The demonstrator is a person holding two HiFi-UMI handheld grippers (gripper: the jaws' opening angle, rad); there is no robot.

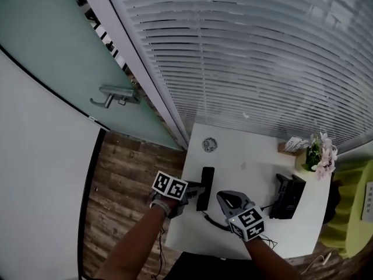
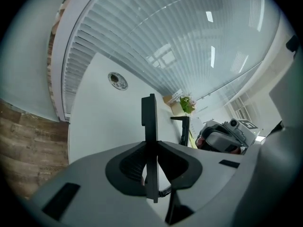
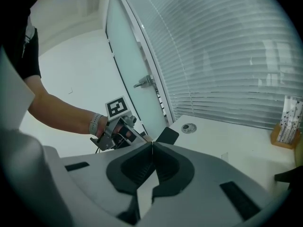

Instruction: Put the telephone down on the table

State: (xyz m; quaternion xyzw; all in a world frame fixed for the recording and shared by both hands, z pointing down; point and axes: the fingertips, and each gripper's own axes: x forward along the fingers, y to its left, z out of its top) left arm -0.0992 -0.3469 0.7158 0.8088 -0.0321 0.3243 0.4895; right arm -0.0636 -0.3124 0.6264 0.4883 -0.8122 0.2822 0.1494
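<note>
Jaws of your left gripper [image 2: 150,148] are clamped on the black telephone handset [image 2: 149,113]. They grip it across its narrow width, so it shows edge-on and juts forward past the fingertips. Your right gripper [image 3: 152,146] has its jaws pressed together on nothing.

In the head view the handset hangs over the white table [image 1: 247,156], well to the left of the phone base [image 1: 288,196] and close to the table edge farthest from that base. Whether it already touches the top cannot be told. A coiled cord [image 1: 214,221] trails from the handset's near end toward the base side, passing by your right gripper.

The main risk is the release. If you let go while the handset stands on its edge or sits above the top, it will probably topple. This far from the base, it could then slide over the edge to the wooden floor [image 1: 128,185]. The cord is the second hazard. Stretched, it may drag the handset toward the base once freed. It may also catch on your right gripper if you pull that hand away carelessly.
</note>
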